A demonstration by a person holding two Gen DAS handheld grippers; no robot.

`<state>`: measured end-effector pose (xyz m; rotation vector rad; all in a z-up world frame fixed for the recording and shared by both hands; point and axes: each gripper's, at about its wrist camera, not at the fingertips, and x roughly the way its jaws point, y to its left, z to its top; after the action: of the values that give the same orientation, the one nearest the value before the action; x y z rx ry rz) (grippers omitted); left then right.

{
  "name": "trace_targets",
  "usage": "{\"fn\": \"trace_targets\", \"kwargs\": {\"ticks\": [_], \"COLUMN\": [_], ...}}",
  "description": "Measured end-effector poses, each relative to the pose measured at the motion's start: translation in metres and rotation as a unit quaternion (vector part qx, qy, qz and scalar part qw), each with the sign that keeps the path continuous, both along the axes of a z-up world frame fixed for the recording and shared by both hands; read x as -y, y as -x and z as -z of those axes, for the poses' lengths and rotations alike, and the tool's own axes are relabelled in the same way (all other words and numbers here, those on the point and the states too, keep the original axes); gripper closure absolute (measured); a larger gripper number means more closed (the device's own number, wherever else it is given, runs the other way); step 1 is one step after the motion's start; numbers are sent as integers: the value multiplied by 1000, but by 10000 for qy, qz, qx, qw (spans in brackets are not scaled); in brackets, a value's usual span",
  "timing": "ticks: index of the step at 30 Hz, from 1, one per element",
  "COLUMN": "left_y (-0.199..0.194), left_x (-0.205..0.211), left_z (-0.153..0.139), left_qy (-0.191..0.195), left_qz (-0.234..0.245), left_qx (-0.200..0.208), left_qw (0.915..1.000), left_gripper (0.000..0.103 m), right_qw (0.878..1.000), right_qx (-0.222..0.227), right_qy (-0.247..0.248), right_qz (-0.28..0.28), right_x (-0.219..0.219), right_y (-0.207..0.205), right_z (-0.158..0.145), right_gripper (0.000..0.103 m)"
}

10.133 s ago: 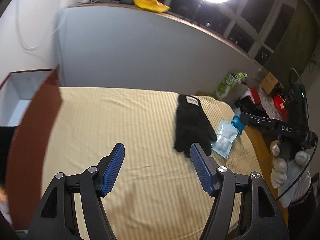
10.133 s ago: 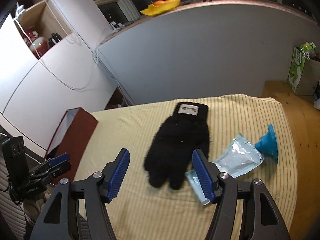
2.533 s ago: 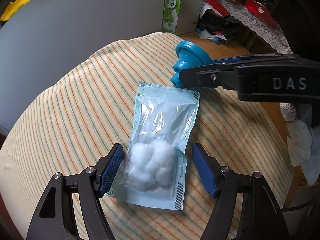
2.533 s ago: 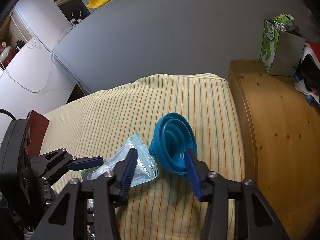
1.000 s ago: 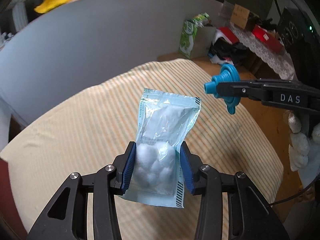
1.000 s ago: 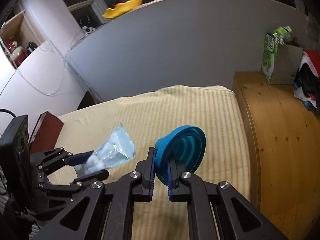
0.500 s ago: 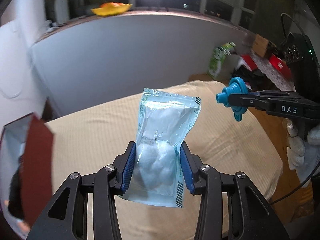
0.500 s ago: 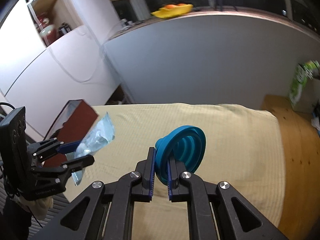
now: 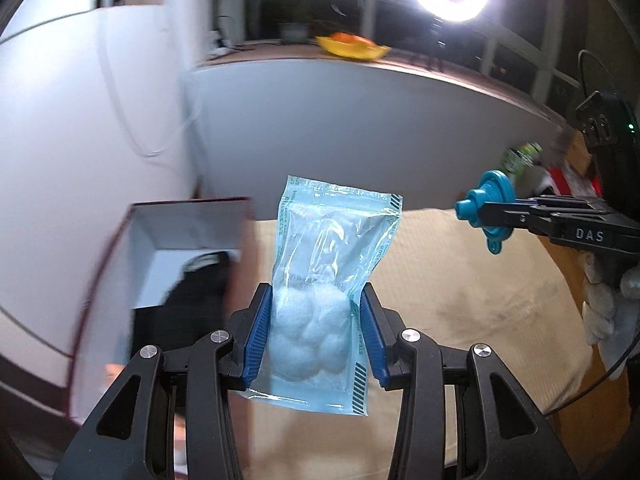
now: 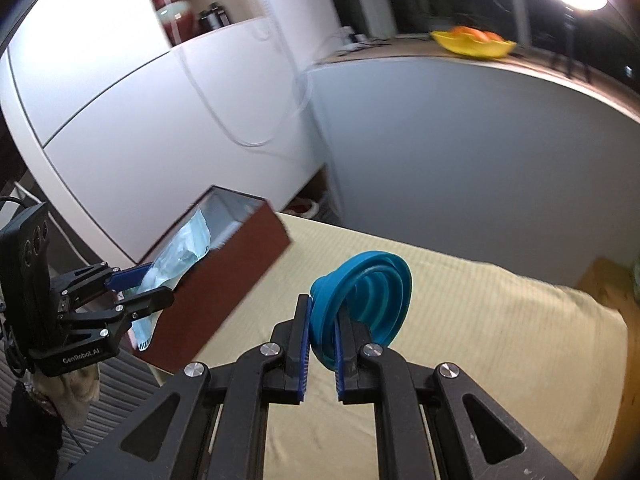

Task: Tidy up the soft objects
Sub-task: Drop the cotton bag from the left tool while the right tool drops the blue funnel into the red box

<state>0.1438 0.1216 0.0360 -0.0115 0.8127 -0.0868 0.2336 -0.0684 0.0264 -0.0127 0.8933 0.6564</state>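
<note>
Left wrist view: left gripper [image 9: 314, 334] fingers clamp the cotton-ball pouch [image 9: 326, 280], long axis upright, cotton at the bottom, held in the air beside the open red box [image 9: 132, 248] at the bed's [image 9: 460, 300] left edge. Right gripper [image 10: 322, 344] fingers pinch the blue funnel [image 10: 366, 304], mouth facing the camera, above the bed.

You lifted the cotton-ball pouch [image 9: 328, 276] off the striped cloth [image 9: 460, 280] with the left gripper [image 9: 315, 336] and swung it to the red box [image 9: 188, 216]. The black glove [image 9: 188, 300], earlier on the cloth, ended inside that box. You picked up the blue funnel [image 10: 362, 312] with the right gripper [image 10: 321, 344] and carried it leftward.
</note>
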Motion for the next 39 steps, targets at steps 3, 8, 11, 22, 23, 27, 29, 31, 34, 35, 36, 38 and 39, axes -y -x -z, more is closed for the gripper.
{"fn": "trace_targets", "kwargs": {"ticks": [3, 8, 11, 22, 23, 27, 29, 31, 34, 35, 36, 38, 39], "left_y": [2, 3, 0, -16, -18, -22, -26, -27, -29, -28, -29, -32, -32], "left_x": [-30, -81, -104, -143, -145, -148, -149, -150, -151, -151, -151, -151, -152], "left_z": [-1, 5, 12, 31, 32, 39, 41, 43, 46, 46, 47, 47, 47], "left_qy": [2, -5, 21, 64, 64, 19, 0, -21, -45, -52, -52, -58, -73], "left_qz": [-260, -747, -957, -1284, -1289, -1313, -1323, -1331, -1335, -1337, -1341, -1334, -1338], "left_qx": [14, -16, -102, -285, -298, -382, -394, -408, -440, -447, -460, -479, -487], "left_qw": [9997, 9972, 9954, 9913, 9912, 9906, 9904, 9903, 9901, 9900, 9899, 9899, 9898], "left_gripper": [62, 62, 62, 62, 62, 62, 62, 62, 62, 62, 61, 59, 58], "right_qw": [9997, 9986, 9975, 9934, 9930, 9917, 9910, 9901, 9891, 9887, 9884, 9878, 9876], "right_qx": [49, 54, 56, -111, -139, -237, -258, -280, -323, -347, -358, -348, -345], "right_qy": [29, 23, 63, 193, 214, 271, 311, 373, 423, 427, 438, 496, 510], "right_qz": [-238, -522, -701, -1124, -1150, -1237, -1280, -1324, -1376, -1397, -1413, -1436, -1444], "right_x": [-40, -90, -124, -207, -214, -235, -241, -248, -253, -253, -255, -257, -259], "right_y": [-6, -18, -25, -45, -47, -53, -54, -55, -56, -57, -56, -55, -56], "right_z": [-6, -8, -5, 18, 22, 33, 36, 40, 45, 47, 47, 49, 50], "right_gripper": [94, 94, 94, 94, 94, 94, 94, 94, 94, 94, 94, 94, 94]}}
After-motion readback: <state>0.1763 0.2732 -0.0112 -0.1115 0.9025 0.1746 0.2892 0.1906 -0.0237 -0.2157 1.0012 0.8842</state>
